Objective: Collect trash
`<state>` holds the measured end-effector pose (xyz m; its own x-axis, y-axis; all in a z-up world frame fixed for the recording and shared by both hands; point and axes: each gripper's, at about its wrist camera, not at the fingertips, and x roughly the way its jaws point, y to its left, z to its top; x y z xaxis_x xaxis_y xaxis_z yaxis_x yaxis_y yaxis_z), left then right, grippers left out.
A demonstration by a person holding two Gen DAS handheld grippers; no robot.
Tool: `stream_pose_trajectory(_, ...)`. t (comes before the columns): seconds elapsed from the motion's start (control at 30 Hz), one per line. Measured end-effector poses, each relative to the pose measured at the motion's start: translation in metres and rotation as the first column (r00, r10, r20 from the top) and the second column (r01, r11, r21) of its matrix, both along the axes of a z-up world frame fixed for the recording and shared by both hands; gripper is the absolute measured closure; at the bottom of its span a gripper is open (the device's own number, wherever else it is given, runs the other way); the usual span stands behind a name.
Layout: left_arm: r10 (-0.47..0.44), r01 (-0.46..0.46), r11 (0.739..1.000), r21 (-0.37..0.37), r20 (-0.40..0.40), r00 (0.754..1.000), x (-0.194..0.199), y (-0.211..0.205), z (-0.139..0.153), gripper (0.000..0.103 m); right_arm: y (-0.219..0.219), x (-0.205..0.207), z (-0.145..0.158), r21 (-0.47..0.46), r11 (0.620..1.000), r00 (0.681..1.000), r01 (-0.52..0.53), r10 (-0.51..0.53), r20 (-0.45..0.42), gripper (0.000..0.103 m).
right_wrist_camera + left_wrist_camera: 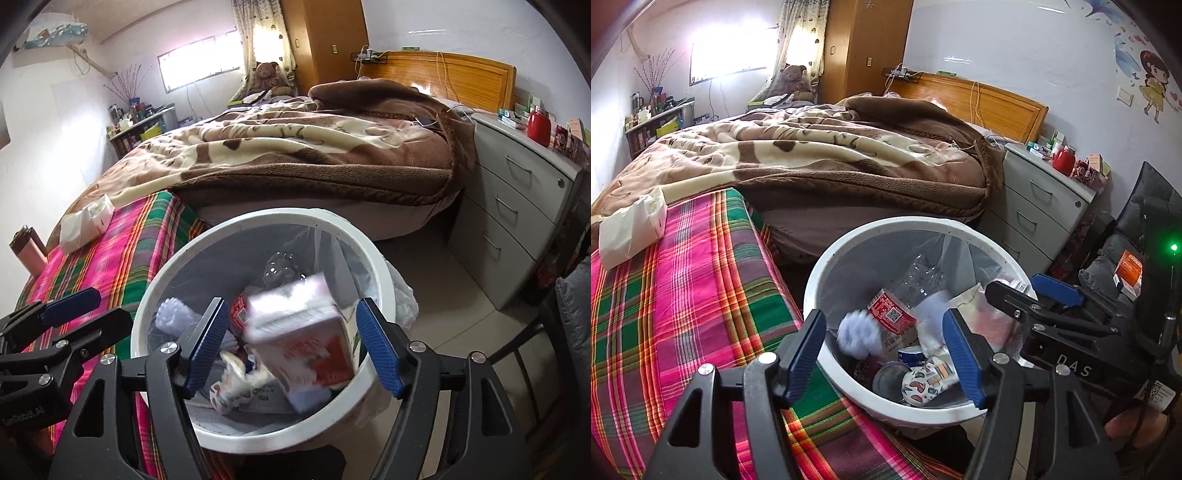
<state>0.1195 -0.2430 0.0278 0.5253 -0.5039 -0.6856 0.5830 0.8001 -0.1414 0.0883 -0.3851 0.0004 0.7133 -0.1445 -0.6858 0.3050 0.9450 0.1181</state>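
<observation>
A white trash bin (827, 258) with a clear liner stands on the floor beside the plaid-covered bed; it also shows in the right wrist view (384, 280). It holds a crushed plastic bottle (905, 291), a white tissue ball (855, 332), a patterned paper cup (921, 384) and other scraps. My left gripper (884, 354) is open and empty above the bin. My right gripper (291, 347) is open above the bin. A blurred pink-and-orange carton (303, 339) is between its fingers, loose and tilted over the trash. The right gripper also shows in the left wrist view (1030, 291).
A plaid blanket (683, 314) covers the near bed on the left, with a white paper bag (631, 225) on it. A brown blanket (849, 155) covers the large bed behind. A grey drawer unit (517, 206) stands at right. A pink flask (27, 251) stands far left.
</observation>
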Motion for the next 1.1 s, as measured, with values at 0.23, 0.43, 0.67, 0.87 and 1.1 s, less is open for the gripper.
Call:
stream_pose_trajectory(0.23,0.018,-0.018,1.000,-0.008,0.003,1.000,-0.004,0.010,0.002,0.033,0.003,-0.005,0.004,0.012,1.000,1.000,0.007,-0.007,0.019,0.029)
stream_pose_trajectory(0.43,0.047,-0.046,0.999,-0.023,0.028,0.999,-0.013,0.025,0.009,0.029,0.013,-0.017,0.010,0.004,1.000,0.998,0.022,-0.022,0.058,0.029)
stream_pose_trajectory(0.67,0.112,-0.111,0.994,-0.019,0.084,0.990,-0.029,0.047,0.015,0.026,0.034,-0.034,0.016,-0.027,0.999,0.995,0.017,-0.014,0.102,0.029)
stream_pose_trajectory(0.87,0.165,-0.161,0.986,-0.040,0.137,0.977,-0.044,0.070,0.020,0.023,0.053,-0.050,0.019,-0.052,0.999,0.989,0.009,-0.001,0.148,0.029)
stream_pose_trajectory(1.1,0.189,-0.182,0.982,-0.058,0.165,0.968,-0.063,0.091,0.016,0.020,0.073,-0.069,0.019,-0.085,0.996,0.982,0.009,0.007,0.188,0.029)
